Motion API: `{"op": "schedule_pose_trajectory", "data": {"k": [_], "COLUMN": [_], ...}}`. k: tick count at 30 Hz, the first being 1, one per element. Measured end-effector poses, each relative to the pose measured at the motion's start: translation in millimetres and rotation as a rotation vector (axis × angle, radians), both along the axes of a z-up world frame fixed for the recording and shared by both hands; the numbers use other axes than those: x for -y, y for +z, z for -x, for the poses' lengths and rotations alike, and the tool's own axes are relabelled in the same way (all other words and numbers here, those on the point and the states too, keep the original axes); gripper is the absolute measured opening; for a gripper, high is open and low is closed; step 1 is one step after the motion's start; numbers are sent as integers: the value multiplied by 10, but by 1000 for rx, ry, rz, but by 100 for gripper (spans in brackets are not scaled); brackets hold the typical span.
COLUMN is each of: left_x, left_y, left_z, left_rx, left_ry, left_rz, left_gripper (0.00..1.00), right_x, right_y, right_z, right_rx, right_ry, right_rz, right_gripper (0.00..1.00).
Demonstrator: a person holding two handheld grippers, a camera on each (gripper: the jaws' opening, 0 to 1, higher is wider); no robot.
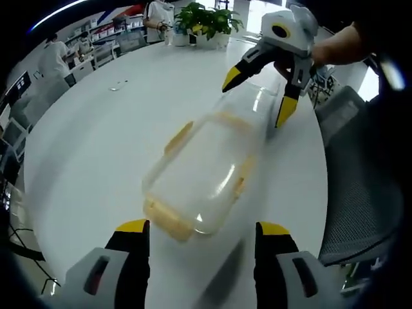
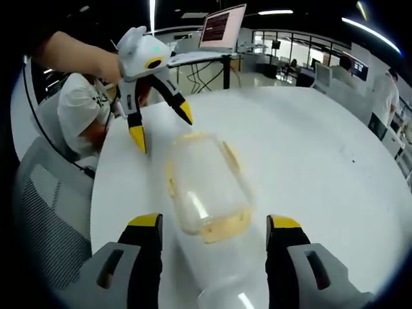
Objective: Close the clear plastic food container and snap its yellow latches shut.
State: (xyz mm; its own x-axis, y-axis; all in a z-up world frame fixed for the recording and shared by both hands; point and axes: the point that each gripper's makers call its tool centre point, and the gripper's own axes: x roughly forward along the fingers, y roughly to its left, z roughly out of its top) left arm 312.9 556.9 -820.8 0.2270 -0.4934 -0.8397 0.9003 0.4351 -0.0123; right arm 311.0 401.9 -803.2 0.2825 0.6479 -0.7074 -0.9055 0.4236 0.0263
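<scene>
While the container (image 1: 199, 174) lies on the white tabletop (image 1: 96, 148) between the two grippers, its clear walls blur into the surface and whether the lid is seated is hard to tell. From the left gripper view, the left gripper (image 1: 203, 235) stands released, jaws apart, just short of the container's near end. Its long axis runs from this gripper straight toward the other one, yellow latches (image 1: 178, 137) along both long sides. Beyond the far end hangs the right gripper (image 1: 259, 96), also spread wide and grasping nothing, a hand (image 1: 338, 46) behind it. Farther off, plants (image 1: 206, 22) stand near the tabletop's far edge.
</scene>
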Motion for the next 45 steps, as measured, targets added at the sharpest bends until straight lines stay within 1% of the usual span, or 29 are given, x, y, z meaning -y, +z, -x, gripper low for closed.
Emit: {"op": "schedule_pose_trajectory", "data": {"k": [3,7,11,18,21,24,29,35,41,45], "left_x": [-30,-63,-122,-121,-114,-133,-126,-123,-115,-122], "left_y": [-8,-43,-90,-111,-107,-115,-133,-189,-194,-214], "left_z": [-49,-103,-148,-205,-242,-296,-316,-297,-338,-354], "left_rx": [0,-5,6,-11,-11,4,1,-10,-2,-5], "left_ry": [-11,-45,-94,-120,-139,-175,-220,-285,-314,-353], "left_rz": [-10,-39,-96,-103,-110,-145,-168,-208,-227,-244], "left_gripper": [62,62,62,62,62,61,60,56,55,53], "right_x": [-13,-15,-26,-24,-35,-24,-12,2,1,11], "right_y": [-21,-67,-103,-164,-169,-201,-232,-311,-349,-368], "right_z": [-7,11,30,10,-21,-53,-54,-29,-45,-63], "right_rx": [-10,-12,-18,4,2,3,-1,-12,0,9], "right_ry": [10,41,67,126,135,142,169,203,239,258], "right_rz": [9,35,49,102,109,133,163,209,249,273], "right_gripper": [64,64,64,64,61,61,61,59,56,56]}}
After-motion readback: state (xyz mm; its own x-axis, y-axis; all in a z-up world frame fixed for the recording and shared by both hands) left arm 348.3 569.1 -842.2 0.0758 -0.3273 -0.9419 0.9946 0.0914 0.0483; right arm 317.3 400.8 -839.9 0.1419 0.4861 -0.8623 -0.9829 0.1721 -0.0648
